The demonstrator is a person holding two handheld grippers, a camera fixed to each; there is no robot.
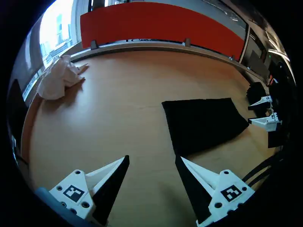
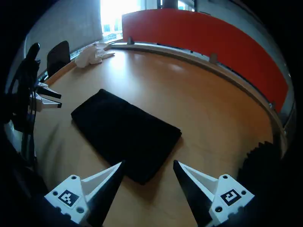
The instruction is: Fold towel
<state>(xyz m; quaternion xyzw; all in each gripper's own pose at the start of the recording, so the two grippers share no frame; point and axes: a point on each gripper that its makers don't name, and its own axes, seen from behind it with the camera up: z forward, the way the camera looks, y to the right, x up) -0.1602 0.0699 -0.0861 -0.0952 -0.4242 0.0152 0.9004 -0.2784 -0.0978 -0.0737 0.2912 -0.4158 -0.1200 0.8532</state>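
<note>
- Left gripper (image 1: 152, 159): fingers spread apart, holding nothing; it hovers over bare wooden table (image 1: 113, 113), with the near corner of the towel just beside its right finger
- Right gripper (image 2: 149, 163): also spread and empty; poised above the towel's near end
- Black towel (image 2: 125, 130): lies flat on the table between the two grippers as a thick, tidy rectangle with a doubled, rounded edge; it looks already folded, so at most one more halving or a squaring of the edges seems left
- Crumpled white cloth (image 1: 57, 77): well apart at the table's far edge, below the red panel (image 1: 163, 26); untouched

Black towel (image 1: 204, 123) lies flat on the table (image 1: 113, 113) — left gripper (image 1: 151, 157) (jaws apart) near it.
</note>
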